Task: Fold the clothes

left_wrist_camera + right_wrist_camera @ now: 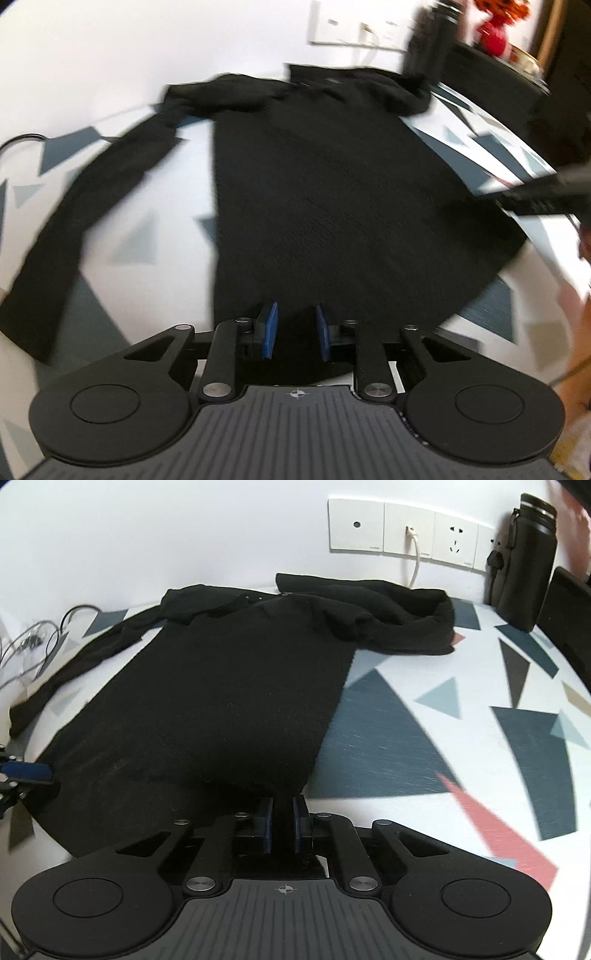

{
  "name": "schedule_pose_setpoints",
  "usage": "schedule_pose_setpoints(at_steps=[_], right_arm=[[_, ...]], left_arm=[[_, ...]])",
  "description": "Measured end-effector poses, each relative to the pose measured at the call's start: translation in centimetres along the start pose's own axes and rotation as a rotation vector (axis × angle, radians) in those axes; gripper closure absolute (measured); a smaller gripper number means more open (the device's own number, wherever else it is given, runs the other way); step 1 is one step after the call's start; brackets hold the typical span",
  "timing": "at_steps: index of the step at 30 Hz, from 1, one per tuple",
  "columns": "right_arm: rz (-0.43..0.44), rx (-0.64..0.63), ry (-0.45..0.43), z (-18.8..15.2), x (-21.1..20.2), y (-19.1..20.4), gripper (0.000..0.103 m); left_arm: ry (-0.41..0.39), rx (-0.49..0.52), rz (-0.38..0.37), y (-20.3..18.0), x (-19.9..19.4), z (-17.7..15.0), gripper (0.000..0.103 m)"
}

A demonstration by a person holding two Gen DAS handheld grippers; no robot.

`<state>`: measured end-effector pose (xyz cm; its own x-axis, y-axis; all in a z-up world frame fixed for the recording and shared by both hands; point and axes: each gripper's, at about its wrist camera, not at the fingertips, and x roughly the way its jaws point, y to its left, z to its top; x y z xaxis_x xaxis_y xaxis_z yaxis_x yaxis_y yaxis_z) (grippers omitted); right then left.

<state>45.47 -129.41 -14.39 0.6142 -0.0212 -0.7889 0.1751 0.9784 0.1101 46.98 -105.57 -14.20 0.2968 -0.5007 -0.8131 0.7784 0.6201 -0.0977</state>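
Sweater: I have a black sweater (pixel 207 686) spread flat on the patterned table (pixel 424 738), collar toward the wall, hem toward me.
Sleeves: one sleeve (pixel 88 206) trails straight out to the left; the other (pixel 402 624) lies bunched near the collar on the right side.
Right gripper: the right gripper (pixel 283 821) sits at the near right corner of the hem. Its blue pads are drawn close together with dark cloth between them, so I read it as clamped on the sweater.
Left gripper: the left gripper (pixel 295 334) is at the hem's near left part. A gap shows between its pads and the picture is smeared; dark cloth lies in that gap, but I cannot tell whether the pads press on it.
Step in hand: as I judge it, taking hold of both hem corners before the first fold.
Progress: early. The body lies unfolded and neither sleeve is tucked in.
Next move: I would confirm the left grip first, then lift both corners together and carry the hem up toward the collar, keeping the edge level.
Risk: if the left side is not gripped, the hem would come up crooked and drag the cloth askew.
Clutter: a black bottle (pixel 532 561) and wall sockets (pixel 406 528) stand beyond the collar; cables (pixel 40 635) lie at far left.
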Motion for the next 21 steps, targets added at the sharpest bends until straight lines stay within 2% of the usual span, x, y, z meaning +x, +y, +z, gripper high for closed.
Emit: schedule_pose_setpoints(at_steps=[3, 5, 7, 8, 9, 10, 11, 12, 13, 14, 16, 17, 18, 21], right_arm=[[0.011, -0.058, 0.005, -1.3, -1.1, -1.6, 0.097], [0.014, -0.095, 0.003, -2.2, -2.0, -2.7, 0.097], [0.017, -0.096, 0.001, -3.0, -2.8, -4.3, 0.097], [0.018, -0.085, 0.0, -3.2, -3.2, -5.2, 0.097], [0.012, -0.072, -0.003, -3.3, -3.4, -6.1, 0.097], [0.006, -0.059, -0.006, -3.4, -3.7, -7.1, 0.098], [-0.013, -0.048, 0.002, -3.4, -3.8, -7.9, 0.103], [-0.034, -0.037, 0.011, -3.5, -3.8, -8.7, 0.103], [-0.032, -0.012, 0.006, -3.4, -3.9, -9.4, 0.102], [-0.027, 0.014, -0.001, -3.4, -4.2, -10.2, 0.097], [0.008, 0.064, -0.044, -3.2, -4.9, -10.9, 0.075], [0.033, 0.083, -0.064, -3.0, -5.1, -11.0, 0.054], [0.051, 0.097, -0.081, -2.8, -5.2, -10.9, 0.045], [0.096, 0.066, -0.096, -1.8, -4.6, -9.5, 0.045]], left_arm=[[0.014, -0.008, -0.009, -2.8, -0.4, -0.7, 0.079], [0.039, -0.048, -0.034, -4.2, -0.6, -0.7, 0.079], [0.069, -0.086, -0.067, -5.6, -0.7, -0.6, 0.07], [0.047, -0.086, -0.047, -6.0, -0.9, -0.4, 0.056], [0.015, -0.081, -0.018, -6.4, -1.2, -0.1, 0.047], [-0.017, -0.075, 0.012, -6.8, -1.5, 0.2, 0.027], [-0.049, -0.069, 0.041, -7.2, -1.7, 0.6, 0.013], [-0.08, -0.086, 0.082, -7.1, -1.8, 0.9, 0.003], [-0.094, -0.124, 0.12, -6.3, -1.7, 1.5, 0.002], [-0.09, -0.162, 0.134, -5.2, -1.3, 1.9, 0.002], [-0.067, -0.224, 0.126, -3.3, -0.1, 2.7, 0.002], [-0.055, -0.25, 0.123, -2.5, 0.6, 3.0, 0.002], [-0.042, -0.267, 0.13, -2.0, 1.3, 3.4, 0.002], [0.003, -0.29, 0.187, -1.1, 3.5, 4.1, 0.004]])
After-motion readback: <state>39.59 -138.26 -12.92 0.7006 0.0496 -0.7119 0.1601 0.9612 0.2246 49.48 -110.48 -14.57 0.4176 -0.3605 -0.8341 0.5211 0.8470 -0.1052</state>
